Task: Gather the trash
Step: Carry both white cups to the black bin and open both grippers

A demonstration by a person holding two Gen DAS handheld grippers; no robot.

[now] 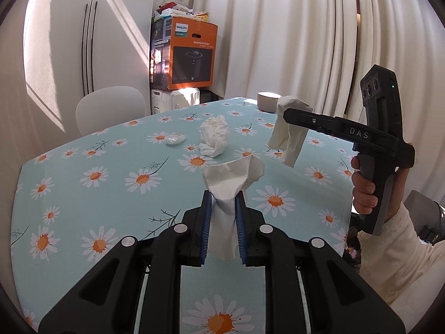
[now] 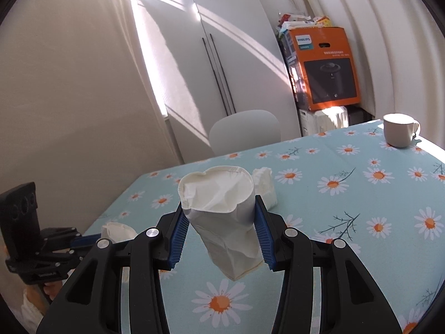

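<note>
- Left wrist view: an orange box (image 1: 189,53) behind the table reads "PHILIPS", with a dark round appliance pictured on it; smaller print on it is too small to read.
- The right gripper (image 1: 289,117) bears "DAS" on its body; a bare hand (image 1: 364,189) with a cream sleeve grips its handle, held above the table's right side, fingers pointing left.
- The left gripper (image 1: 222,203) pinches a white tissue (image 1: 230,178) between its blue pads, lifted above the daisy-print tablecloth (image 1: 83,194).
- A crushed paper cup (image 1: 287,136) hangs from the right gripper's jaws, clear of the cloth.
- A crumpled tissue (image 1: 215,136) and a small white wad (image 1: 174,138) lie on the cloth, well apart; a white mug (image 1: 268,101) stands at the far edge.
- Right wrist view: the same box (image 2: 324,69) shows "PHILIPS" again.
- The right gripper (image 2: 219,211) squeezes the paper cup (image 2: 222,211) between its pads, open mouth tilted toward the camera.
- The left gripper (image 2: 91,239) shows at lower left, tissue (image 2: 115,232) in its jaws.
- The mug (image 2: 399,130) stands far right; a white chair (image 2: 244,130) sits behind the table.
</note>
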